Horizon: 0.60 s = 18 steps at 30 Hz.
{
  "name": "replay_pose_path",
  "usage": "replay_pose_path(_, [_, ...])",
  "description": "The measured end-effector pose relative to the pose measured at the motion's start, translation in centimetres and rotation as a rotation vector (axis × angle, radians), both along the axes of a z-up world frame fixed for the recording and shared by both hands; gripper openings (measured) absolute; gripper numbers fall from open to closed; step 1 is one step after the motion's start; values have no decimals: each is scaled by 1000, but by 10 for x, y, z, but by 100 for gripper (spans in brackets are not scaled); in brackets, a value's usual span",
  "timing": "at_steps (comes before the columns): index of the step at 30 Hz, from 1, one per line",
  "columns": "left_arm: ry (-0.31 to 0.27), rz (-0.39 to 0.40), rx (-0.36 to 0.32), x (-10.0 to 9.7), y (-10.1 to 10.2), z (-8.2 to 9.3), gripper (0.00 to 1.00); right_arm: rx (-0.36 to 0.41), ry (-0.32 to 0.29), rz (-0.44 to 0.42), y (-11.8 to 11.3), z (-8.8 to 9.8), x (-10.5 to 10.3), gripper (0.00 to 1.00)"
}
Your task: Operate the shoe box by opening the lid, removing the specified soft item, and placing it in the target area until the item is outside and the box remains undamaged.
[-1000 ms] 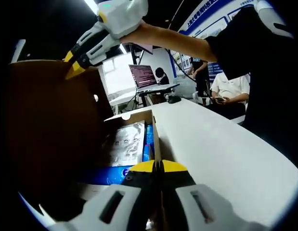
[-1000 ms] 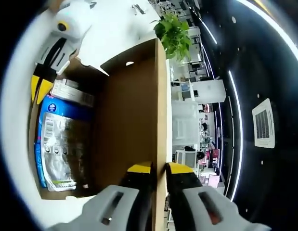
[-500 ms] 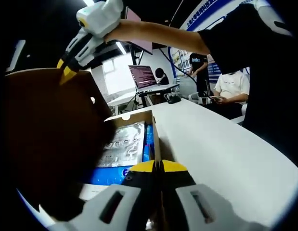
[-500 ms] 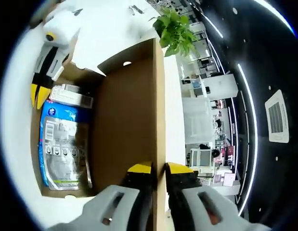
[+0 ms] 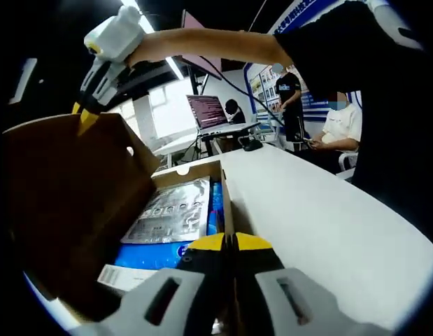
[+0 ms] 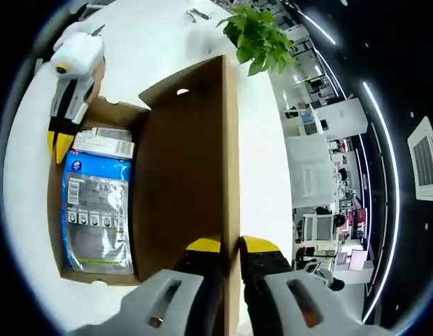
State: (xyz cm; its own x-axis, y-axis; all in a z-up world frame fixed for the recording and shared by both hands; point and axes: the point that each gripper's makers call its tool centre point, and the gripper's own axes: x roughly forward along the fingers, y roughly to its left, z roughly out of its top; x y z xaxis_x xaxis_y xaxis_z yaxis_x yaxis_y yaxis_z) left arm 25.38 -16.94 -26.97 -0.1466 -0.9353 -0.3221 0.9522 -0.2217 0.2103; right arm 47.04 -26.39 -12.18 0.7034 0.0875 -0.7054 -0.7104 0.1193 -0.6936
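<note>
The brown shoe box (image 5: 195, 170) lies open on a white table (image 5: 328, 224). My left gripper (image 5: 230, 241) is shut on the box's right side wall. The lid (image 5: 62, 203) stands raised at the left, and my right gripper (image 5: 82, 117) pinches its top edge. In the right gripper view, my right gripper (image 6: 230, 245) is shut on the lid (image 6: 188, 168) from above. The left gripper (image 6: 59, 143) grips the box wall there. Inside lies a soft blue-and-silver package (image 6: 97, 217), seen also in the left gripper view as the package (image 5: 171, 220), next to a small white carton (image 6: 104, 143).
People sit and stand at the back right, by a desk with an open laptop (image 5: 213, 112). A green potted plant (image 6: 261, 35) stands on the table beyond the lid. Bare white tabletop (image 6: 167, 42) surrounds the box.
The right gripper has swung the lid further back and open, and more of the package and the white carton now shows. The left gripper has stayed on the box wall.
</note>
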Motion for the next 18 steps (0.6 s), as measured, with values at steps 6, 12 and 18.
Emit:
replay_pose_path(6, [0, -1, -1, 3, 0, -1, 3, -7, 25, -10, -1, -7, 10, 5])
replay_pose_path(12, [1, -3, -1, 2, 0, -1, 3, -18, 57, -16, -3, -11, 17, 4])
replay_pose_path(18, [2, -4, -2, 2, 0, -1, 3, -20, 114, -23, -5, -17, 24, 4])
